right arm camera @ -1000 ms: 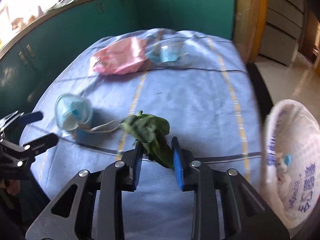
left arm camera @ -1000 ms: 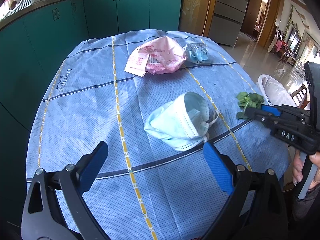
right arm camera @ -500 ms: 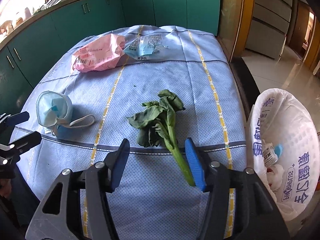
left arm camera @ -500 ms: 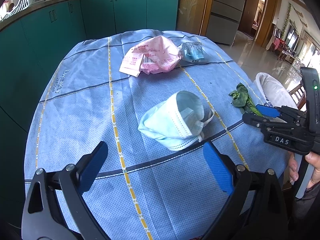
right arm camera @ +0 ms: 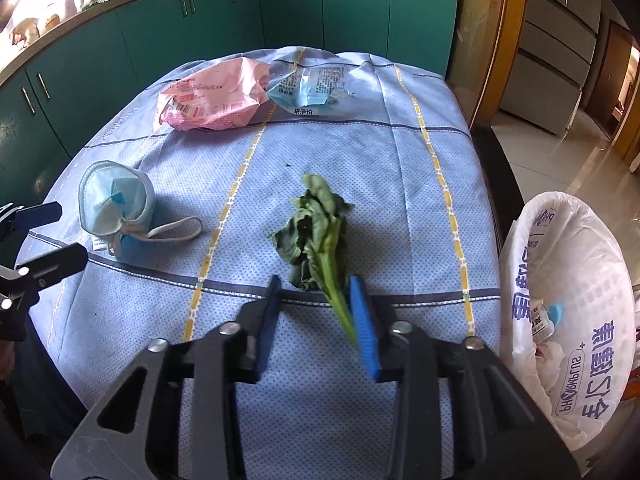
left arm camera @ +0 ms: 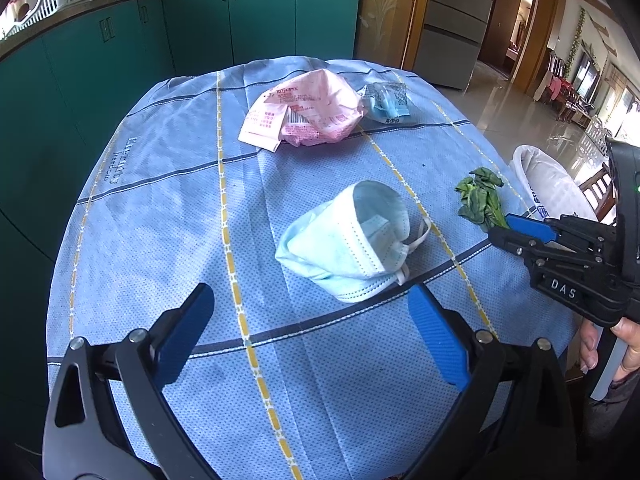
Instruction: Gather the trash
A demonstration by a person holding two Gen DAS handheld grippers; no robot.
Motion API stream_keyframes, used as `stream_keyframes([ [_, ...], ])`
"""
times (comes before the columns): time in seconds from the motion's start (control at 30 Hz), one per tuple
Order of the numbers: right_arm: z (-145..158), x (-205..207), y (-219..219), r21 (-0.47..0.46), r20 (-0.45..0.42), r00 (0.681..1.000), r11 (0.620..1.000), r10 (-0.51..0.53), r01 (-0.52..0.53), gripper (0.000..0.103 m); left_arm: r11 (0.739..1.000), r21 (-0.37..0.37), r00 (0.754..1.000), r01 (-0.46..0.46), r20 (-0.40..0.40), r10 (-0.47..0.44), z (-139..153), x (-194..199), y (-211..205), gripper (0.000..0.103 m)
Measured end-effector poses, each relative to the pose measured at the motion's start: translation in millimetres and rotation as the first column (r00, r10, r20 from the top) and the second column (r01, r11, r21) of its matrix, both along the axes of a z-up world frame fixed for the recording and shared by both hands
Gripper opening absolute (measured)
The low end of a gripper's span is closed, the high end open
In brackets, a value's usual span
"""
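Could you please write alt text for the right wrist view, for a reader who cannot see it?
The right gripper hangs open around the stem of a wilted green vegetable lying on a blue tablecloth. A crumpled face mask lies to the left, a pink wrapper and a blue packet farther back, and a white trash bag stands open at right.

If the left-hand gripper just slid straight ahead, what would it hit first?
Most likely the crumpled face mask, which lies on the tablecloth just ahead of the open left gripper, slightly toward its right finger. How far above the cloth it hovers is unclear.
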State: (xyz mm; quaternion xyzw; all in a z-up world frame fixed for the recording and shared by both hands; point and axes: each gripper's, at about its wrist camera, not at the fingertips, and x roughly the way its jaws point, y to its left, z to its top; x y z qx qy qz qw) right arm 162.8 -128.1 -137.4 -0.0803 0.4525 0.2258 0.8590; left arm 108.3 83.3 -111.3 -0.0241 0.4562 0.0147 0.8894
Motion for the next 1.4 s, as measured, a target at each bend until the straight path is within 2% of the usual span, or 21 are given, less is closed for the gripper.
stream_keyframes([
  [0.1, 3, 0, -1, 0.019, 0.000, 1.000, 1.000, -0.001, 0.001, 0.023, 1.000, 0.002, 1.000, 0.002, -0.001, -0.002, 0, 1, -1, 0.097],
  [0.37, 15, -1, -8, 0.041, 0.023, 1.000, 0.999, -0.018, 0.017, 0.023, 1.000, 0.000, 1.000, -0.008, 0.000, 0.008, 0, 1, 1, 0.097],
  [0.53, 11, 1, -12, 0.042, 0.009, 1.000, 0.999, -0.027, 0.026, 0.023, 1.000, 0.001, 1.000, -0.005, -0.005, 0.005, -1, 2, 1, 0.098],
  [0.57, 10, 2, -12, 0.040, 0.006, 1.000, 0.999, -0.028, 0.028, 0.025, 1.000, 0.003, 1.000, -0.003, -0.005, 0.003, -1, 2, 0, 0.098],
  [0.63, 7, 4, -11, 0.028, 0.000, 0.999, 0.999, -0.038, 0.038, 0.041, 1.000, 0.005, 1.000, 0.001, -0.001, -0.001, 0, 3, -1, 0.098],
  [0.67, 6, 5, -11, 0.025, 0.000, 0.999, 0.999, -0.042, 0.042, 0.053, 1.000, 0.006, 1.000, 0.000, 0.000, 0.000, 0, 2, -1, 0.098],
  [0.7, 5, 6, -10, 0.019, 0.004, 0.999, 0.999, -0.046, 0.046, 0.058, 1.000, 0.006, 1.000, -0.001, 0.002, 0.001, 1, 1, -1, 0.098],
  [0.87, -5, 13, -7, 0.003, -0.018, 0.999, 0.999, -0.045, 0.045, 0.058, 1.000, -0.010, 1.000, -0.013, 0.006, 0.013, 2, -1, 4, 0.098],
  [0.93, -5, 10, -3, -0.019, 0.003, 0.999, 0.999, -0.036, 0.036, 0.058, 0.999, -0.032, 1.000, -0.016, 0.003, 0.016, 2, 0, 6, 0.098],
  [1.03, -4, 6, 0, -0.009, 0.005, 1.000, 1.000, -0.005, 0.005, 0.044, 0.999, -0.053, 1.000, -0.010, 0.000, 0.010, 1, 3, 5, 0.098],
  [1.1, -3, 4, 1, -0.010, 0.009, 1.000, 1.000, 0.008, -0.008, 0.029, 0.998, -0.057, 1.000, -0.002, -0.001, 0.002, 0, 6, 1, 0.098],
  [1.2, -2, 2, 0, 0.012, -0.003, 1.000, 1.000, 0.013, -0.013, 0.014, 0.999, -0.046, 1.000, 0.009, 0.007, -0.008, -2, 15, -6, 0.098],
  [1.3, 2, 2, -4, 0.028, -0.005, 1.000, 1.000, 0.006, -0.006, 0.012, 1.000, -0.025, 1.000, 0.011, 0.015, -0.011, -6, 27, -12, 0.098],
  [1.4, 6, -1, -9, 0.035, 0.003, 1.000, 0.999, 0.000, 0.000, 0.012, 1.000, 0.017, 1.000, 0.006, -0.010, -0.006, -15, 43, -18, 0.098],
])
